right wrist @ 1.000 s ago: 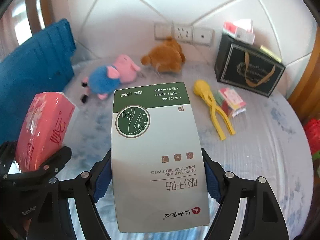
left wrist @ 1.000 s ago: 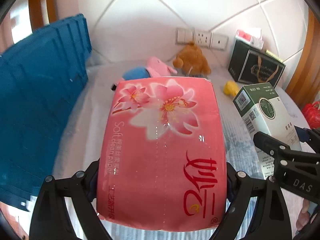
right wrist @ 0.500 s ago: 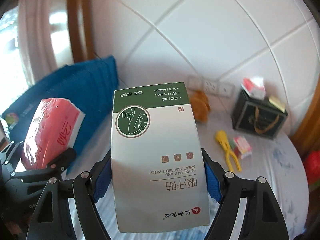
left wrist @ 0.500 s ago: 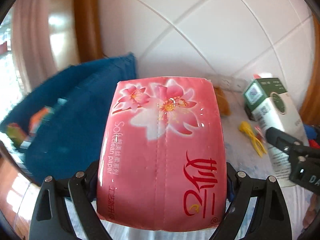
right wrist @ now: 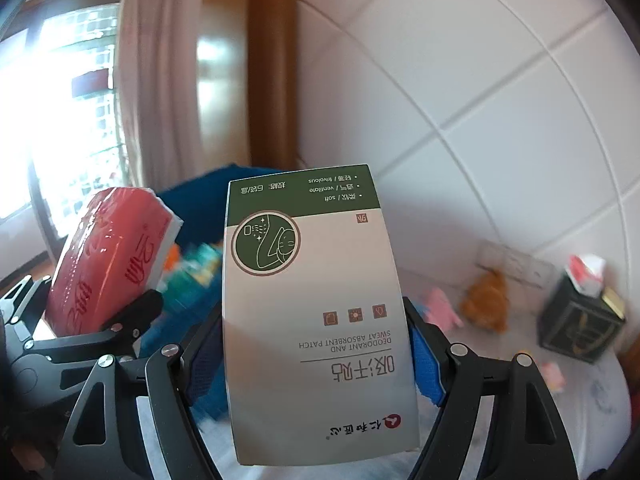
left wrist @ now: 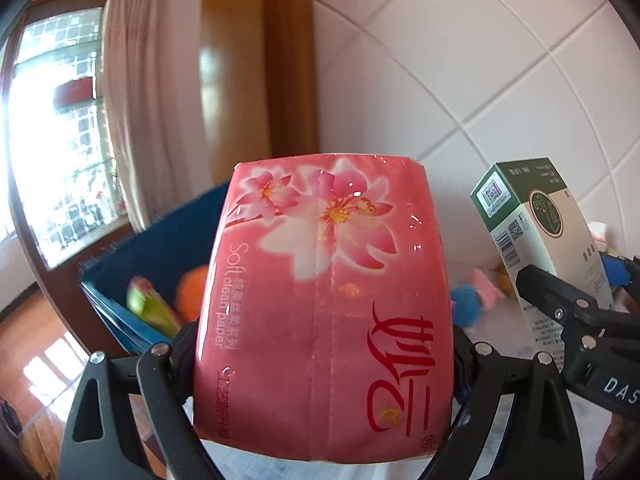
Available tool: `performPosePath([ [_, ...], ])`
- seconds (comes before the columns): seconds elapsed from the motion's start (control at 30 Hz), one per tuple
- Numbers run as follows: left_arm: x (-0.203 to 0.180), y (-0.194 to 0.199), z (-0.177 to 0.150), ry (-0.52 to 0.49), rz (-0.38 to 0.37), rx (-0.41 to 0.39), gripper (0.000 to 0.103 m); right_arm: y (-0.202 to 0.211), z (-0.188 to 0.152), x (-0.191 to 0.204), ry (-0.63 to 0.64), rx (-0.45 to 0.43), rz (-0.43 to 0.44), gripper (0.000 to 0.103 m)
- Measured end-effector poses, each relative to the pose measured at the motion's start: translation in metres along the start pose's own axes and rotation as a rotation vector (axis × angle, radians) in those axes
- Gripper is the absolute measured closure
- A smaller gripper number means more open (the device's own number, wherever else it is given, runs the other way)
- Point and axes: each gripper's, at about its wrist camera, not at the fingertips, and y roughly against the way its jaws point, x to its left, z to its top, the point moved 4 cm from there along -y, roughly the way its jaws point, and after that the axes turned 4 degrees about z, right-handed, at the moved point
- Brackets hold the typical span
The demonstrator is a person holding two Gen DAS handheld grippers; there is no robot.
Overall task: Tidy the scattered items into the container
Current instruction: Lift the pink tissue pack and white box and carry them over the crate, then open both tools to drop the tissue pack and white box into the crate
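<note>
2 loads now face the blue bin (left wrist: 120, 264) instead of the bed: your left fingers (left wrist: 324, 364) clamp tissues (left wrist: 320, 300), right fingers (right wrist: 316, 364) the box (right wrist: 316, 320).

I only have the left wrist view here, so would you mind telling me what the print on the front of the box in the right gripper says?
Observer: The white and green box reads "Deodorant and sweat absorbent patch", upside down to the right camera.
Operator: Thank you. Is it gripped firmly?
Observer: The right gripper has a blue pad against the box's side edge; the box sits straight.
Operator: What lies beyond it on the bed?
Observer: A black gift bag stands at the far right, with a brown plush toy beside it.
</note>
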Motion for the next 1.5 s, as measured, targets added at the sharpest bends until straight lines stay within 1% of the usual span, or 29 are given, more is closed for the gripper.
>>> performPosePath([
  [0.13,0.067,-0.037,0.020,0.001,0.038,0.008,0.012,-0.044,0.019,0.062,0.000,0.004,0.023,0.025],
  [0.2,0.093,-0.058,0.028,-0.023,0.047,0.021,0.012,-0.068,0.029,0.091,-0.007,0.010,0.019,0.025],
  [0.3,0.120,-0.088,0.033,-0.053,0.049,0.055,0.012,-0.095,0.037,0.127,-0.016,0.032,0.010,0.025],
  [0.4,0.141,-0.119,0.029,-0.052,0.033,0.107,0.012,-0.122,0.038,0.149,-0.023,0.075,0.014,0.026],
  [0.47,0.151,-0.136,0.026,-0.049,0.021,0.142,0.012,-0.136,0.036,0.157,-0.021,0.104,0.000,0.026],
  [0.57,0.157,-0.153,0.019,-0.055,-0.024,0.180,0.012,-0.155,0.026,0.159,-0.030,0.152,-0.031,0.026],
  [0.7,0.150,-0.159,0.016,-0.081,-0.043,0.194,0.012,-0.167,0.017,0.151,-0.049,0.200,-0.081,0.026],
  [0.83,0.138,-0.157,0.013,-0.088,-0.058,0.205,0.007,-0.168,0.011,0.137,-0.074,0.241,-0.083,0.025],
  [0.9,0.138,-0.156,0.012,-0.082,-0.067,0.204,0.003,-0.165,0.010,0.131,-0.089,0.240,-0.089,0.025],
  [1.0,0.138,-0.155,0.008,-0.073,-0.104,0.218,0.000,-0.157,0.013,0.125,-0.099,0.220,-0.102,0.022],
  [1.1,0.134,-0.150,0.006,-0.090,-0.108,0.209,0.000,-0.146,0.018,0.125,-0.095,0.194,-0.099,0.021],
  [1.2,0.135,-0.139,0.007,-0.079,-0.119,0.185,0.000,-0.136,0.023,0.125,-0.086,0.173,-0.111,0.021],
  [1.37,0.139,-0.118,0.006,-0.075,-0.135,0.153,0.000,-0.114,0.021,0.124,-0.089,0.154,-0.111,0.021],
  [1.5,0.143,-0.102,-0.001,-0.069,-0.137,0.147,0.000,-0.100,0.017,0.123,-0.082,0.149,-0.117,0.021],
])
